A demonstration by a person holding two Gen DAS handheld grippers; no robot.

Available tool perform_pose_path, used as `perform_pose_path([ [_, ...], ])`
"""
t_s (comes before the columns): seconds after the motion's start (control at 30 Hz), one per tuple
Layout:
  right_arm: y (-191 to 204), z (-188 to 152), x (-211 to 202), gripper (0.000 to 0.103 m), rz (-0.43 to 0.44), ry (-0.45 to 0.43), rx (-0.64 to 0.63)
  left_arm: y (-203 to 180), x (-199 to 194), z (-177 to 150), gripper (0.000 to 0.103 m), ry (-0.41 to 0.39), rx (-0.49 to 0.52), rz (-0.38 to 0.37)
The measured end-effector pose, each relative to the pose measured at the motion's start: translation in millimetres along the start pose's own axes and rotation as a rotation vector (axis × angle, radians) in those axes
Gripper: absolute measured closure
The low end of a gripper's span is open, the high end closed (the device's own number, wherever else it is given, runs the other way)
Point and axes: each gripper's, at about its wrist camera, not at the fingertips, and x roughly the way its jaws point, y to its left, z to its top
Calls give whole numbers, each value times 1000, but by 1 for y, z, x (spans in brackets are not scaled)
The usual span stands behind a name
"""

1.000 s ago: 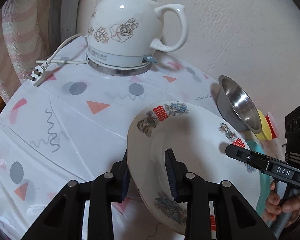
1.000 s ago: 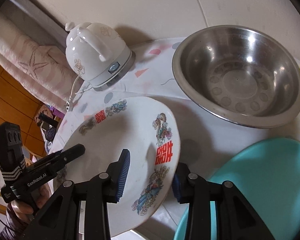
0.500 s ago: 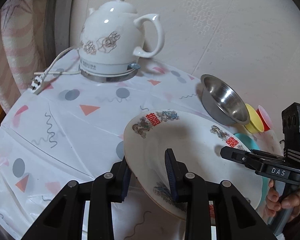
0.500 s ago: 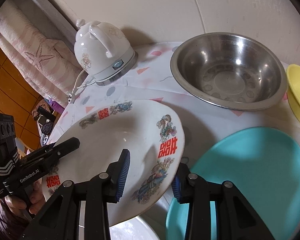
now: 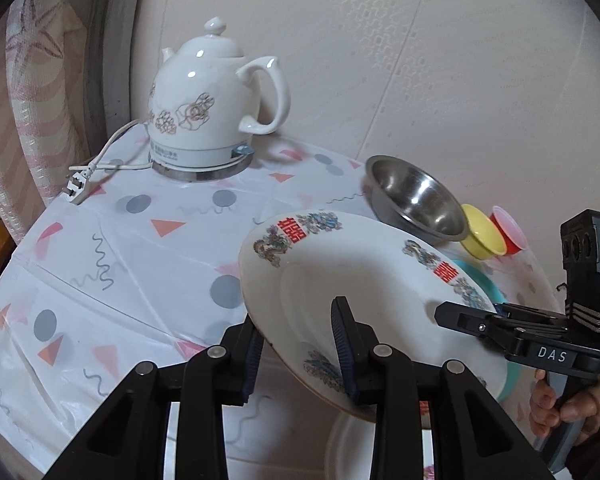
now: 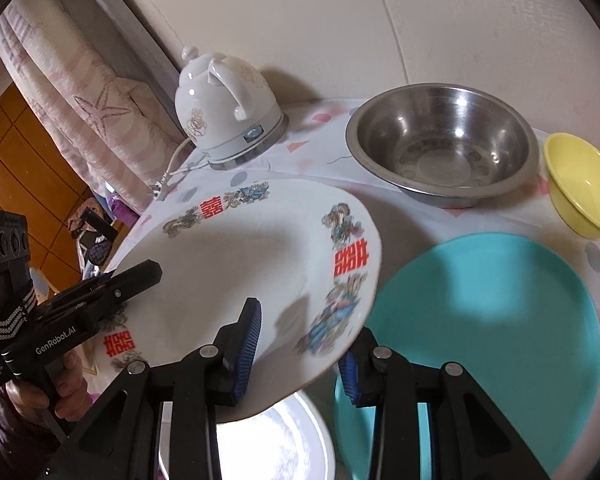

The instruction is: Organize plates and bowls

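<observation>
A white plate with red characters and dragon prints (image 5: 364, 280) (image 6: 236, 256) hangs tilted above the table, held from two sides. My left gripper (image 5: 298, 350) is shut on its near-left rim, one pad above and one under it. My right gripper (image 6: 300, 360) is shut on the opposite rim and also shows as a black finger (image 5: 460, 316) at the plate's right edge. The left gripper's finger (image 6: 140, 276) reaches in from the left in the right wrist view. A teal plate (image 6: 500, 312) lies flat to the right. A plain white plate (image 6: 276, 440) sits below the lifted one.
A steel bowl (image 6: 440, 140), a yellow bowl (image 6: 580, 188) and a red cup (image 5: 508, 228) line the back right by the wall. A white kettle (image 5: 212, 108) with cord and plug (image 5: 78, 188) stands at the back left on the patterned tablecloth (image 5: 100, 248). A person's hand (image 5: 552, 404) grips the right handle.
Both grippers have drawn back and up with the decorated plate between them. The kettle and bowls look farther away, and the white plate underneath has come into view.
</observation>
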Motion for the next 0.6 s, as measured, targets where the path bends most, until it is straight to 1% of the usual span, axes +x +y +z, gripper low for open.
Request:
perform_pose_path([
  [0.33, -11, -21, -27, 69, -8, -45, 21, -26, -15, -18, 69, -16, 26, -26],
  [0.6, -21, -41, -59, 69, -27, -85, 34, -57, -25, -31, 69, -10, 51, -76],
])
